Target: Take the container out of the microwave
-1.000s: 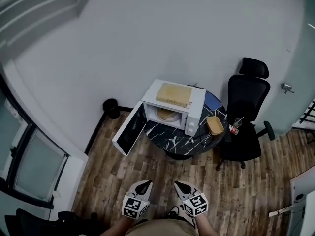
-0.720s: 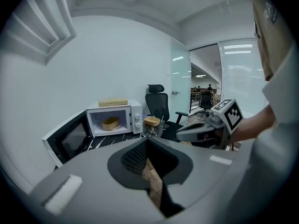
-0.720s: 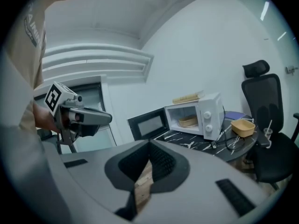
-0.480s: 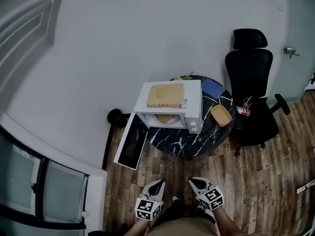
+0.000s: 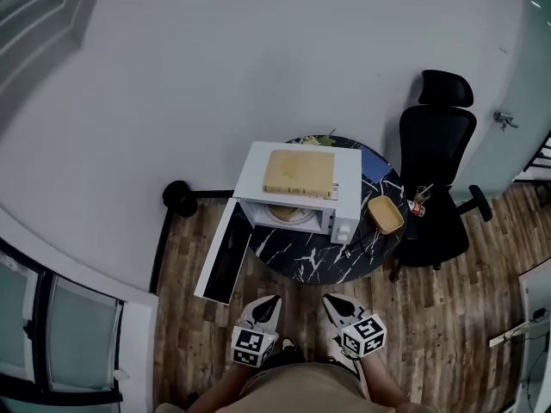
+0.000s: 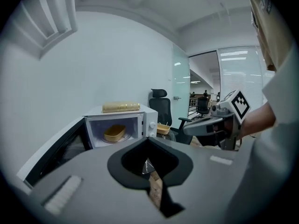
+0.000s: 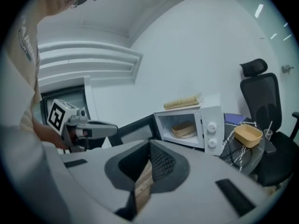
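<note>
Standing back from the table (image 5: 318,256), I hold the left gripper (image 5: 269,306) and right gripper (image 5: 336,305) low by my body, both with jaws pressed together and nothing in them. The container (image 6: 114,133) sits inside the microwave (image 5: 344,224) on its turntable, with the door (image 5: 225,252) swung wide to the left. My worry is that the door juts into the left gripper's path, so I could clip it going in. A lookalike tub (image 5: 385,216) beside the microwave could draw the wrong grab, and closed jaws would only shove the container deeper.
</note>
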Demonstrator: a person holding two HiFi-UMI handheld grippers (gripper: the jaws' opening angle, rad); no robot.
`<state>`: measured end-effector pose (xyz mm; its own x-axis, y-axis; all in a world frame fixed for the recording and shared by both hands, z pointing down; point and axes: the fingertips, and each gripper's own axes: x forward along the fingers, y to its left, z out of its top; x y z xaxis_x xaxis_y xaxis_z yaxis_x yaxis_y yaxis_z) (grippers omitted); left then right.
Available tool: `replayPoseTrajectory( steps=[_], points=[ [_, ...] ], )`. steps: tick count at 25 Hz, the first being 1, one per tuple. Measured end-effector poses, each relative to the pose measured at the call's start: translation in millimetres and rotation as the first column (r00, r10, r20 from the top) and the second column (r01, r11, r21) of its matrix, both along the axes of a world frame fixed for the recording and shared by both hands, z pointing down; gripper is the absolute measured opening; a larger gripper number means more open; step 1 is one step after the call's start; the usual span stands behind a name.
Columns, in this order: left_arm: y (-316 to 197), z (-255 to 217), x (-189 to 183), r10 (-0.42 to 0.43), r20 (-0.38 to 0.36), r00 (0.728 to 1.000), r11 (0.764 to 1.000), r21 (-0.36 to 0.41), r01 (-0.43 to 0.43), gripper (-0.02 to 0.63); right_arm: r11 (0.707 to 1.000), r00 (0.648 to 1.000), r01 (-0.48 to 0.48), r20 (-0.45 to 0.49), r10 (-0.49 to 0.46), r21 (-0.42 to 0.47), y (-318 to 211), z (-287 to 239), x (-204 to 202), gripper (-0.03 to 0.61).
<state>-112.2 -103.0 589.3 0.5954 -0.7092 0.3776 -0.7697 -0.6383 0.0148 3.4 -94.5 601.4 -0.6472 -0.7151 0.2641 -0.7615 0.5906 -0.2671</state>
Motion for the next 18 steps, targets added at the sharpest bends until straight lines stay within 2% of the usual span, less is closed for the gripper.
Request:
replayPoseTrajectory(
  steps=[4,7,11,14,18],
  points=[
    [-34.9,9.9,-7.0,0.062,-0.013,0.998,0.998,-0.005,-0.063,0.008,0.995,0.996,-0.085,-0.024,0.086,0.047,-39.0,-15.3,1.7,0.006],
    [-53.0,12.5,-3.0,0.102,-0.006,0.995,0.995,-0.014,-0.102,0.008,0.992,0.992,-0.117,-0.046,0.119,0.041,-46.3,-13.9,1.7,0.006],
    [-70.9,12.1,8.4,0.111,-0.014,0.994,0.994,-0.012,-0.111,0.008,0.994,0.990,-0.109,-0.094,0.109,0.004,-44.2,2.1,3.6,0.006],
    [-93.5,12.5,23.7,0.112,-0.003,0.994,0.994,-0.013,-0.112,0.008,0.996,0.989,-0.090,-0.117,0.090,0.007,-52.8,9.0,10.3,0.006],
    [-119.3,8.4,42.9,0.110,0.025,0.994,0.994,-0.027,-0.109,0.008,0.998,0.995,-0.056,-0.087,0.057,0.014,-73.5,13.0,23.2,0.006]
  ],
)
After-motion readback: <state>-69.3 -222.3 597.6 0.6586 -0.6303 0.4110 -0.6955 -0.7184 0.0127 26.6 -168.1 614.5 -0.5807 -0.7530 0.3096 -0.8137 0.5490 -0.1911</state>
